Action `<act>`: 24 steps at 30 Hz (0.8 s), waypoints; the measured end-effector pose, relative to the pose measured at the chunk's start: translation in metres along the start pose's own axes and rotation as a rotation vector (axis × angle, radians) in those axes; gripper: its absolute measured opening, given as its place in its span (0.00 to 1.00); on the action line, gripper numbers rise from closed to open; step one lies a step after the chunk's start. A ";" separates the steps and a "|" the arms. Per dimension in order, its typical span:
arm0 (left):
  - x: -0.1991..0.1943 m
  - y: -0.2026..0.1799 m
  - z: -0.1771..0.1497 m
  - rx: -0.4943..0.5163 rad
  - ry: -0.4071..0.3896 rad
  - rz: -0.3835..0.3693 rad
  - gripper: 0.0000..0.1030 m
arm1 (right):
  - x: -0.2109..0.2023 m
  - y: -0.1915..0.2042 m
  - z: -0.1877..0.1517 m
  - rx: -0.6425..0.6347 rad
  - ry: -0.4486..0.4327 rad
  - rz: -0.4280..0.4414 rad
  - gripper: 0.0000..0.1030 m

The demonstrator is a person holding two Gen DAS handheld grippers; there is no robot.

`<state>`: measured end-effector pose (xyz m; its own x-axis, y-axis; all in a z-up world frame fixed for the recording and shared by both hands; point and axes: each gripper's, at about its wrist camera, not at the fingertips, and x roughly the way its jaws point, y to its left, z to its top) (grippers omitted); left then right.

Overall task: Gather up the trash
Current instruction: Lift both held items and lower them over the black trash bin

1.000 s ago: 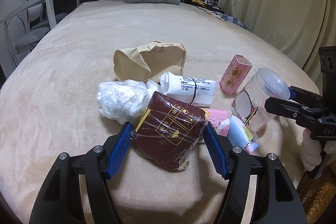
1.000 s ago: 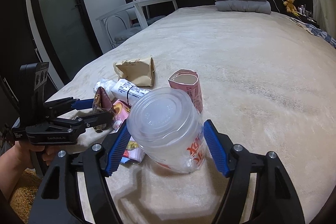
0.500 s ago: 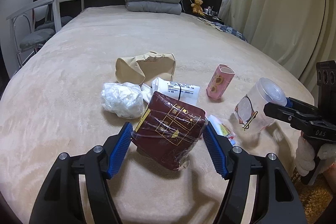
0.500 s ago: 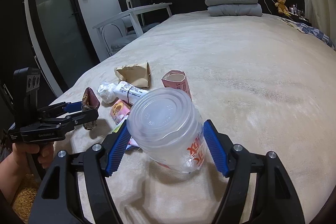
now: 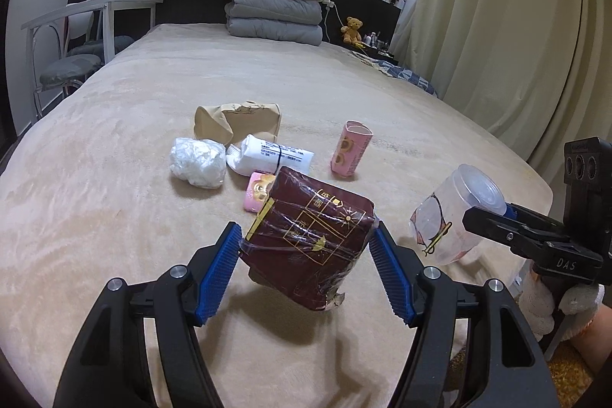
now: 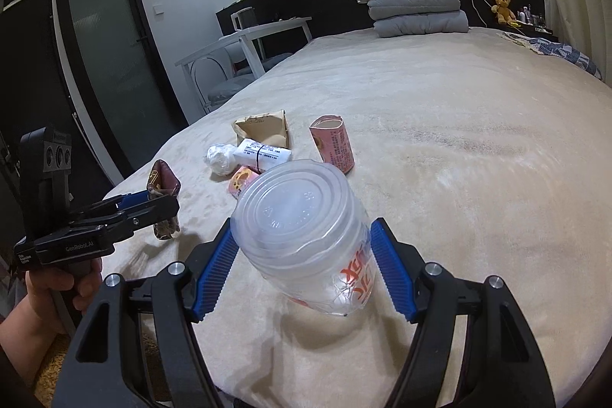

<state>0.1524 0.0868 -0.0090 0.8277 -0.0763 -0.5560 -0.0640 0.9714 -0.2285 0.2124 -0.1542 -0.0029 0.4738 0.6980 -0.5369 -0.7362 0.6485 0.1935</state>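
Your left gripper [image 5: 306, 251] is clamped on the dark red, film-wrapped rectangular packet [image 5: 308, 239], its blue pads pressing both short sides, and the packet hangs clear of the beige plush bedspread [image 5: 114, 197]. Your right gripper [image 6: 302, 251] squeezes the clear plastic tub with a ribbed lid and red lettering [image 6: 306, 236], tilted with the lid toward the camera and likewise off the bed. The step in hand looks like carrying both pieces away to wherever the trash goes; no bin shows in either view, so look for it before you swing. Hold the squeeze steady: the tub's wall is thin and slick, so it could pop out if you tighten or roll the wrist sharply, and the packet's loose film may slip. Keep the two grippers well apart so the loads do not knock. From the left wrist view, more remains on the bed: a crumpled white plastic wad [image 5: 198, 161] at ten o'clock of the packet, a white printed roll [image 5: 273, 155] at twelve, a pink paper carton [image 5: 352, 153] at one, and a tan paper bag [image 5: 237, 119] beyond.
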 end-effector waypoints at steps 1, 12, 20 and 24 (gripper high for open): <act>-0.003 -0.004 -0.003 0.003 -0.002 -0.004 0.65 | -0.004 0.001 -0.003 0.003 -0.001 0.002 0.68; -0.033 -0.035 -0.036 0.008 -0.019 -0.036 0.65 | -0.046 0.022 -0.033 0.020 -0.018 0.024 0.68; -0.056 -0.055 -0.059 0.009 -0.027 -0.052 0.65 | -0.078 0.039 -0.057 0.038 -0.036 0.050 0.68; -0.069 -0.064 -0.070 0.004 -0.035 -0.055 0.65 | -0.091 0.046 -0.067 0.043 -0.041 0.062 0.68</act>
<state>0.0605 0.0145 -0.0120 0.8488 -0.1218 -0.5145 -0.0157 0.9669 -0.2548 0.1026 -0.2082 -0.0001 0.4482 0.7482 -0.4891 -0.7435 0.6158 0.2606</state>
